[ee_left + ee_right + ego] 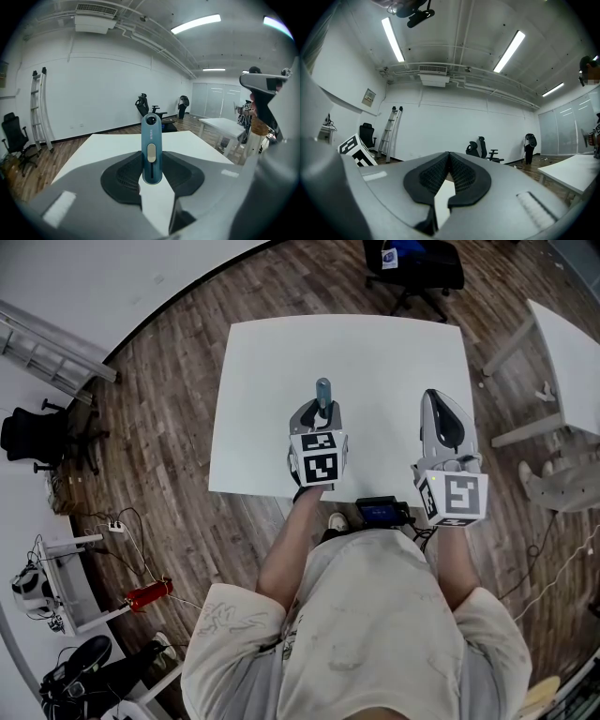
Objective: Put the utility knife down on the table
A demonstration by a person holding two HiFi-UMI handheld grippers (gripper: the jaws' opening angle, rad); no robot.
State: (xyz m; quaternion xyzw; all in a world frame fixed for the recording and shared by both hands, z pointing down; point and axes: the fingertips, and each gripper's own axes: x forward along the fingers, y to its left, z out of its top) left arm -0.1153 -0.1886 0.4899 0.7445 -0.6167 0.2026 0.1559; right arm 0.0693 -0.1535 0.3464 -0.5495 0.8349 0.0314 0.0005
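Note:
A blue utility knife [152, 149] with a pale slider stands up between the dark pads of my left gripper [152, 171], which is shut on its lower end. In the head view the knife [323, 393] sticks out ahead of the left gripper [319, 416], over the near middle of the white table [375, 352]. My right gripper [441, 409] hovers to the right of it over the table's near right part. The right gripper's [449, 164] pads meet at the tips, with nothing held between them.
Wood floor surrounds the table. A black office chair [412, 263] stands beyond its far edge, and a second white table [567, 352] is off to the right. A ladder [40, 110] leans on the left wall. A person [255, 124] stands at the right in the left gripper view.

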